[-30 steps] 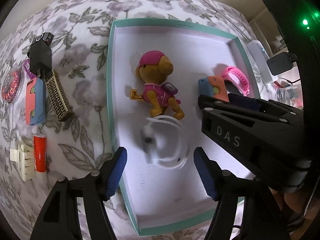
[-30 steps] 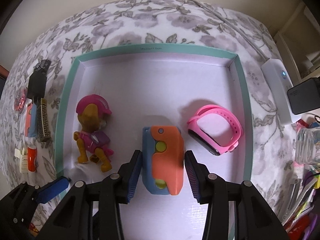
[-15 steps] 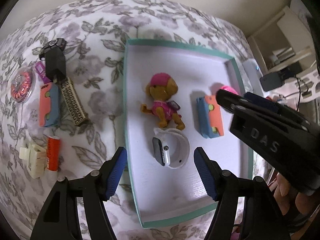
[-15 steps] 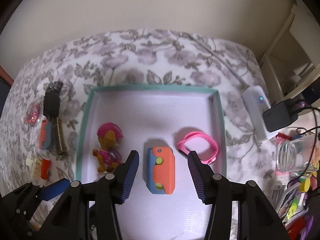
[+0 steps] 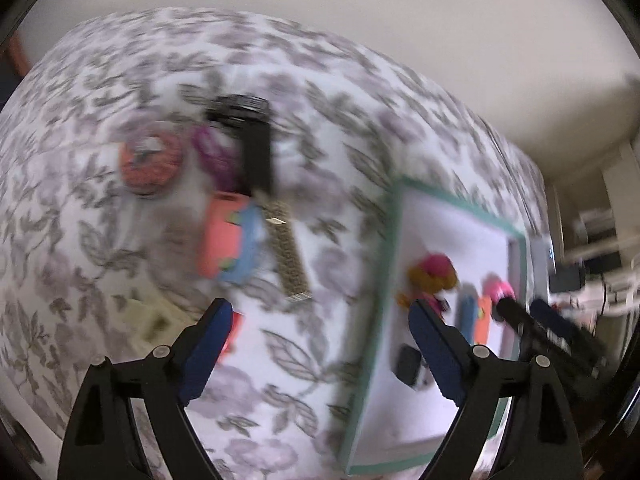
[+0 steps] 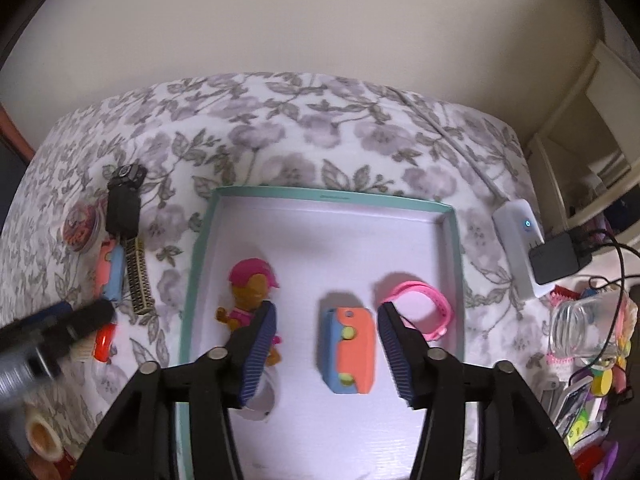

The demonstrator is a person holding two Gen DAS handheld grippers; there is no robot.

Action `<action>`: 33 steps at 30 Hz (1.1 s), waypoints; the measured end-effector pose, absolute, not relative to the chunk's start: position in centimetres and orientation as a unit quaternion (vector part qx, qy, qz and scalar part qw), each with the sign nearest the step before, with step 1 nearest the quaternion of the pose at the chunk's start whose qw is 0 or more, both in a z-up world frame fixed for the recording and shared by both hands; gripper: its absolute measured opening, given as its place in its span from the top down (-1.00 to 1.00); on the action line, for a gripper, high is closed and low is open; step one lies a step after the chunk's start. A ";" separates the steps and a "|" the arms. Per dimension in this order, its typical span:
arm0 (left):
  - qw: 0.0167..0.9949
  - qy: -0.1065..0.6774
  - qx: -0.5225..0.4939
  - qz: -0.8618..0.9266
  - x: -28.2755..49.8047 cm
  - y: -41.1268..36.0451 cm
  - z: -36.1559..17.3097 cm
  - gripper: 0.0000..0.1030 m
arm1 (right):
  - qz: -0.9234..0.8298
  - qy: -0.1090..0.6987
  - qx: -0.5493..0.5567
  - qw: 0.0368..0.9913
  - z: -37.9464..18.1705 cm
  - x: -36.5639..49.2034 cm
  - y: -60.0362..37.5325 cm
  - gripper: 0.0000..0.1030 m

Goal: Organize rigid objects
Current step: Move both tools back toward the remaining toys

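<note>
A teal-rimmed white tray (image 6: 456, 240) lies on the floral cloth and holds a toy dog (image 6: 250, 292), an orange-and-blue block (image 6: 352, 354), a pink band (image 6: 420, 304) and a white watch (image 6: 266, 400). My right gripper (image 6: 326, 354) is open and empty above the tray, its jaws either side of the block without touching it. My left gripper (image 5: 320, 354) is open and empty over the cloth left of the tray (image 5: 390, 264). Ahead of it lie a second orange-and-blue block (image 5: 230, 238), a patterned bar (image 5: 286, 258), a black device (image 5: 254, 148) and a red round case (image 5: 150, 160). The left view is blurred.
A red tube (image 6: 102, 340) and a cream clip (image 5: 146, 318) lie near the left gripper. A white power strip (image 6: 518, 240) with a black adapter (image 6: 558, 258), a clear bottle (image 6: 580, 328) and small clutter (image 6: 592, 392) stand right of the tray. A wall lies behind.
My left gripper has swung left from over the tray to the loose items on the cloth. My right gripper has let go of the orange-and-blue block and pulled back and up.
</note>
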State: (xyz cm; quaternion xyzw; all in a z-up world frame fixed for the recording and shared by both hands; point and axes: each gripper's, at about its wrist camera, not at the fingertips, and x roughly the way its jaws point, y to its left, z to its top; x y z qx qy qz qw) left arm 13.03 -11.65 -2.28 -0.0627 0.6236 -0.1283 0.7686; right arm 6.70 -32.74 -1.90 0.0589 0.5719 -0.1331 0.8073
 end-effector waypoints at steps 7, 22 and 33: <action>0.789 0.601 -0.116 -0.055 15.1 -5.1 -2.0 -0.76 | -0.100 0.567 0.044 0.817 -1.9 8.1 -29.3 -0.45; 0.800 0.573 -0.164 0.069 16.0 5.7 -1.3 -0.95 | -0.019 0.561 0.048 0.826 -2.2 10.0 -21.7 -0.61; 0.769 0.625 -0.128 0.038 15.7 3.0 -4.1 -0.95 | 0.033 0.608 0.016 0.793 -6.0 10.7 -16.3 -0.61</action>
